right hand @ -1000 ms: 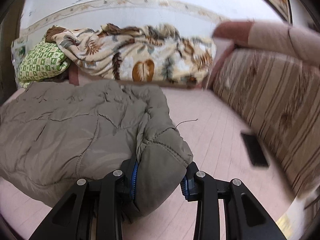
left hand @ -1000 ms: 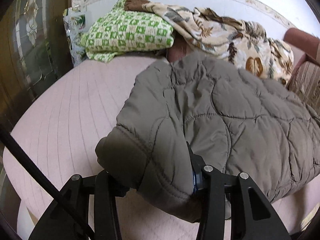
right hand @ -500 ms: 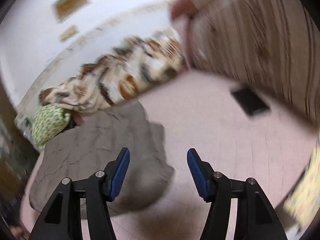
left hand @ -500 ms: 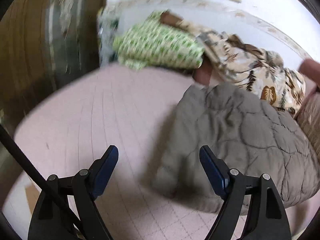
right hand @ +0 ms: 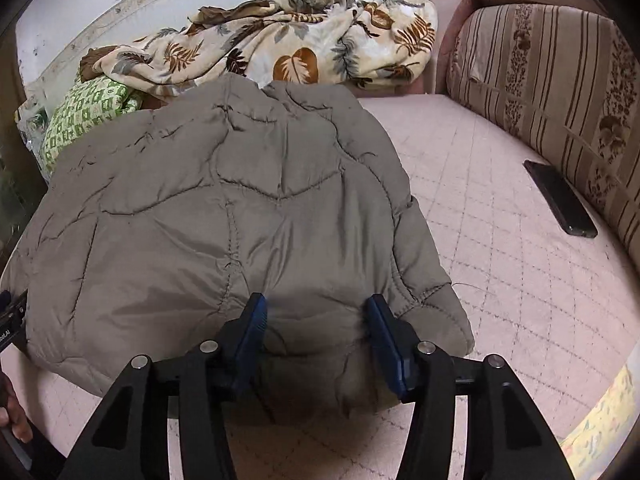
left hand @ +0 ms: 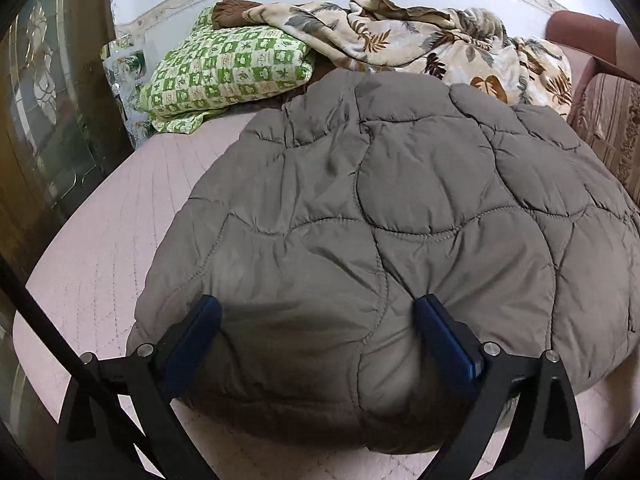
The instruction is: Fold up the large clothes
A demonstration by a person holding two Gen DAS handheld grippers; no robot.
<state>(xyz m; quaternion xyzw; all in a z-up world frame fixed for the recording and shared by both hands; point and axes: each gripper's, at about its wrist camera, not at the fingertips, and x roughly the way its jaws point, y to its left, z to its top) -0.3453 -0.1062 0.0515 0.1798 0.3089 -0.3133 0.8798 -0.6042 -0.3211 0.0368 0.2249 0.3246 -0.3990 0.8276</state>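
Observation:
A grey-brown quilted jacket [left hand: 400, 208] lies folded in a thick bundle on the pink quilted bed [left hand: 120, 232]. It also shows in the right wrist view [right hand: 224, 216]. My left gripper [left hand: 316, 332] is open, its blue pads on either side of the jacket's near left edge. My right gripper [right hand: 316, 328] is open, its pads straddling the near right edge of the jacket, beside a folded cuff [right hand: 436, 312]. Neither gripper pinches the fabric.
A green checked pillow [left hand: 228, 68] and a leaf-print blanket [left hand: 400, 40] lie at the head of the bed. A striped sofa cushion [right hand: 552, 92] borders the right side. A black phone [right hand: 560, 200] lies on the bed near it. A glass door [left hand: 44, 120] stands left.
Both grippers let go of the jacket's cuffs, swung away open, and have come back down over the near edge of the folded jacket, one on each side.

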